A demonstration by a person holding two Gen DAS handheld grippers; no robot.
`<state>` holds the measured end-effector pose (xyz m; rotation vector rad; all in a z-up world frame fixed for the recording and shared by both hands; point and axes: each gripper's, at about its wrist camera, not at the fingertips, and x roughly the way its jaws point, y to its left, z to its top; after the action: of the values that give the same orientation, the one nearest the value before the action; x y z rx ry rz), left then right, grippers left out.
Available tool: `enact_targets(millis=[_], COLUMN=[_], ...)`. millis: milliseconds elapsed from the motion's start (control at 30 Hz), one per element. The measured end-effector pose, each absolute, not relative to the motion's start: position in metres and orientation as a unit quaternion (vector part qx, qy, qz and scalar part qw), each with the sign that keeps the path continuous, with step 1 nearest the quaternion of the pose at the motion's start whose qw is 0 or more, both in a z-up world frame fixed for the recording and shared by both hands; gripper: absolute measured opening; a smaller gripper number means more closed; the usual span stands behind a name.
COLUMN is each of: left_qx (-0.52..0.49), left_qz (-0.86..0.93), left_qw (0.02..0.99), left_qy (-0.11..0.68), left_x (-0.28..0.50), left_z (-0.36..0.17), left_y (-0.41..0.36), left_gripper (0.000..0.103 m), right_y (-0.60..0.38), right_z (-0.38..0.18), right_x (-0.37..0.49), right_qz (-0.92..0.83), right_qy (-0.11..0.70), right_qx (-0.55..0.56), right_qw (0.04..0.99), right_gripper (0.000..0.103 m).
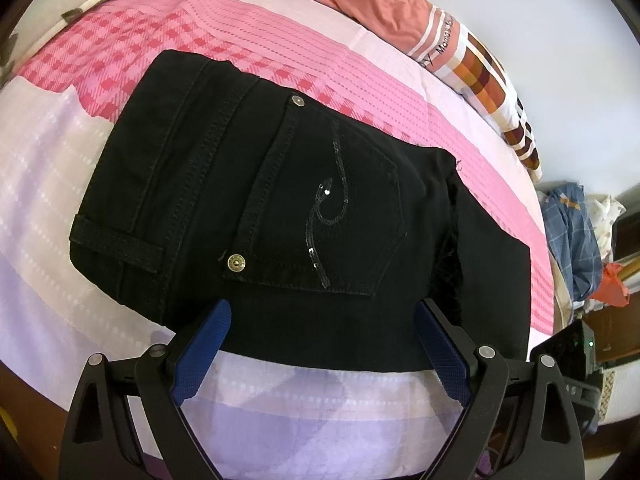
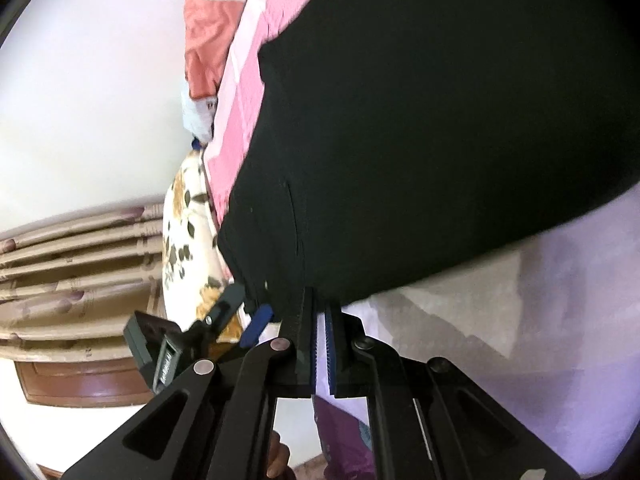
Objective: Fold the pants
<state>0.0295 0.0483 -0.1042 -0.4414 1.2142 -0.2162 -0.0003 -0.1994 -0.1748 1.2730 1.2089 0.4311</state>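
Note:
The black pants (image 1: 280, 208) lie folded on the pink and lilac bedspread (image 1: 48, 184), back pocket with a sequin swirl facing up. My left gripper (image 1: 322, 312) is open, its blue-padded fingers (image 1: 208, 340) spread over the near edge of the pants, holding nothing. In the right wrist view my right gripper (image 2: 320, 300) is shut on the edge of the black pants (image 2: 440, 120), with the cloth pinched between its blue pads. The left gripper also shows there (image 2: 256, 324), at the left beside the pants' edge.
A crumpled orange and checked blanket (image 1: 400, 12) lies along the far edge of the bed. A pile of clothes (image 1: 576, 232) sits beyond the bed's right side. A flowered pillow (image 2: 188, 240), beige curtains (image 2: 72, 272) and a wooden panel show to the left.

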Motion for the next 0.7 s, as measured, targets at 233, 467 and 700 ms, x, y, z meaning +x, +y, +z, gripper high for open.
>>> enact_targets(millis=[233,467,700], left_qx=[-0.202,-0.212,-0.204], left_qz=[-0.102,-0.100,-0.101], left_qw=[0.793,0.790,0.792], left_qy=[0.565,0.566,0.567], left_x=[0.029,0.030,0.028], left_z=[-0.104,-0.105,-0.104], left_y=[0.048,0.052,0.050], left_gripper=[0.093,0.093,0.093], right_y=[-0.207,-0.261,-0.258], right_z=[-0.178,-0.179,-0.199], right_x=[0.003,-0.034,-0.025], right_qz=[0.220,0.134,0.129], right_qy=[0.498,0.487,0.477], right_qx=[0.602,0.626,0.651], right_qw=[0.584,0.594,0.576], right_gripper=[0.022,0.039,0.040])
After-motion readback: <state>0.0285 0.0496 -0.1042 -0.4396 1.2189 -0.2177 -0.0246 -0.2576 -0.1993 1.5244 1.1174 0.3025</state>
